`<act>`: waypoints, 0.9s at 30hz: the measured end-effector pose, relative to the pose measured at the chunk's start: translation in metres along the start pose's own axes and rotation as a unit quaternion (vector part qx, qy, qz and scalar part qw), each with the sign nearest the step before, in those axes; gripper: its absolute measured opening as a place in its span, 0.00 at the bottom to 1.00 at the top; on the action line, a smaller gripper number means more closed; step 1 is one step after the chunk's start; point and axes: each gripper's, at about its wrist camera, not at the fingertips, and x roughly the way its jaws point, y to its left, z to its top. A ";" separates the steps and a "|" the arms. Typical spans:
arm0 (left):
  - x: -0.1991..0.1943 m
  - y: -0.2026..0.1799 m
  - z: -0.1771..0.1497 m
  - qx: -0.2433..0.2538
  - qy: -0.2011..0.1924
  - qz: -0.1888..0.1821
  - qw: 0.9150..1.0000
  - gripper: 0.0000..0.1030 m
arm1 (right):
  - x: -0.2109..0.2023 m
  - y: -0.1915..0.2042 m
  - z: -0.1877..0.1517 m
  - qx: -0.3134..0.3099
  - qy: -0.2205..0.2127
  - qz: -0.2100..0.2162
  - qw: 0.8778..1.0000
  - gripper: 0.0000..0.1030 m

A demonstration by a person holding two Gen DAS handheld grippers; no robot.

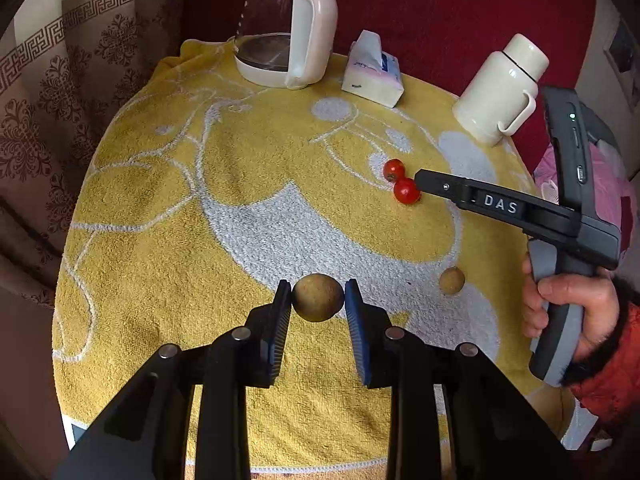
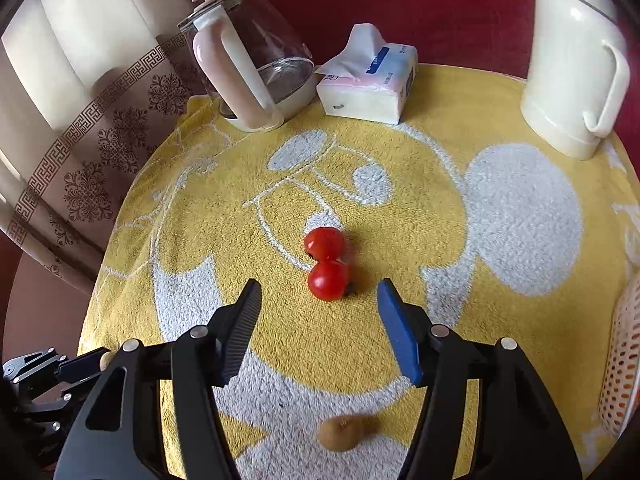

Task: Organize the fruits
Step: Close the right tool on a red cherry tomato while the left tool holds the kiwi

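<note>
The left gripper (image 1: pixel 318 298) is pinching a brown round fruit (image 1: pixel 318 298) between its blue pads, holding it clear above the yellow towel (image 1: pixel 168 272) that covers the tabletop. A second brown fruit (image 1: pixel 452 280), smaller in the left wrist view, lies on the towel off to its right, on a grey patch of the pattern.

Further back, two red tomatoes (image 2: pixel 326 264) sit touching each other near the middle of the towel. The right gripper (image 2: pixel 320 294) has its jaws spread, and the nearer tomato lies just ahead of the gap between the fingertips; the pads are not pressing on it. From the left wrist view, one black finger of that gripper reaches right up beside the nearer tomato, and a hand (image 1: pixel 568 308) in an orange sleeve grips the handle.

As for containers, a glass kettle (image 1: pixel 280 28) with a pale pink handle and lid stands at the far edge of the tabletop, and it looks empty through its clear wall. To its right lies a soft pack of tissues (image 1: pixel 374 70) with one sheet pulled up from the top. Further right stands a cream flask (image 1: pixel 500 88) with a handle and its cap on, so its contents cannot be seen. At the right edge of the right wrist view, a perforated white and orange basket (image 2: pixel 622 360) shows only part of its wall; I cannot tell what is inside.
</note>
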 end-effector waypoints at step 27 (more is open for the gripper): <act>-0.012 0.004 0.001 -0.011 -0.011 0.008 1.000 0.27 | 0.017 -0.006 -0.009 0.003 0.042 -0.014 0.999 0.30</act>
